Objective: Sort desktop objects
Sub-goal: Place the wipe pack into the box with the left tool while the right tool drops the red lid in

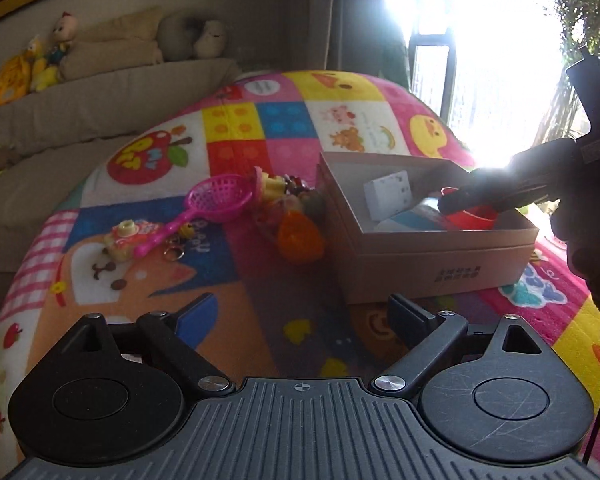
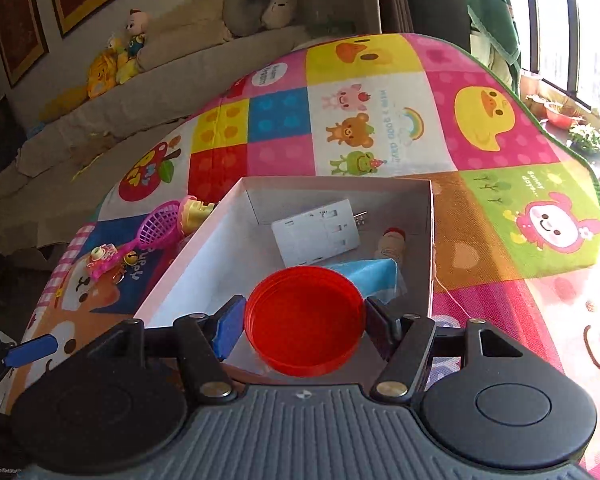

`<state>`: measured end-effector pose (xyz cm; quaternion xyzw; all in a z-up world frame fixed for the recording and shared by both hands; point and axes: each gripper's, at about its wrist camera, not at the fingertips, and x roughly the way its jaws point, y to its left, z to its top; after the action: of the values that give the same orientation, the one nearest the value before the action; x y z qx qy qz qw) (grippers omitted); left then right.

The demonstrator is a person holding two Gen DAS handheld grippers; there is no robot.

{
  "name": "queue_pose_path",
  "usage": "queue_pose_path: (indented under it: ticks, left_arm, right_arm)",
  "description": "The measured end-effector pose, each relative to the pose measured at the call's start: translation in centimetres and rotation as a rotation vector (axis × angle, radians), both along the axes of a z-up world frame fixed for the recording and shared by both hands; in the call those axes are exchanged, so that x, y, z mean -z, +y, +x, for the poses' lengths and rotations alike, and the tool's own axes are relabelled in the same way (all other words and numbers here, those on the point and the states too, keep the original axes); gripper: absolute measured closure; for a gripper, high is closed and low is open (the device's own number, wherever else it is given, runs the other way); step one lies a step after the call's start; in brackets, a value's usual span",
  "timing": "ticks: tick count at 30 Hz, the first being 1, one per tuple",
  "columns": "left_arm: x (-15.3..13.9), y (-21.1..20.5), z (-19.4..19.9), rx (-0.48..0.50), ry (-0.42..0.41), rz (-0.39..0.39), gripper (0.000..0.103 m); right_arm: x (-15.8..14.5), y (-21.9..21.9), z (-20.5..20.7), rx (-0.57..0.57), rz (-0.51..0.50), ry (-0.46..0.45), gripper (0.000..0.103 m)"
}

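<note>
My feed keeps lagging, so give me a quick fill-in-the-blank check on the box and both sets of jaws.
1. The right gripper has its jaws shut on a red ____.
2. The white adapter lies inside the ____.
3. The left gripper has jaws that are open and hold ____.
4. The pink scoop lies on the mat, ____ the box.

Missing words: lid; box; nothing; outside
</note>
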<state>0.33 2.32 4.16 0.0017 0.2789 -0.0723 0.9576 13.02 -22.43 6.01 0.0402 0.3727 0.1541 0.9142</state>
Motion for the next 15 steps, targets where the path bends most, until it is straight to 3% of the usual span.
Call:
queue_pose_path:
  ticks: [6,9,15]
  left_arm:
    - [1.1,1.1,0.1,-0.030,0.034,-0.022,0.007]
    - [1.7,1.1,0.3,-0.035,0.052,-0.027,0.007]
    - [2.3,1.2,0.5,-0.066,0.044,-0.004,0.003]
  right_arm:
    - [0.8,0.0,0.4,-0.014,-0.077,0.023,0.037]
    - [-0.5,-1.0,-1.0,-0.014,-0.073,-0.023,0.024]
    - [-2.6,-1.7,-3.0,-0.004,-0.079,-0.096,0.023]
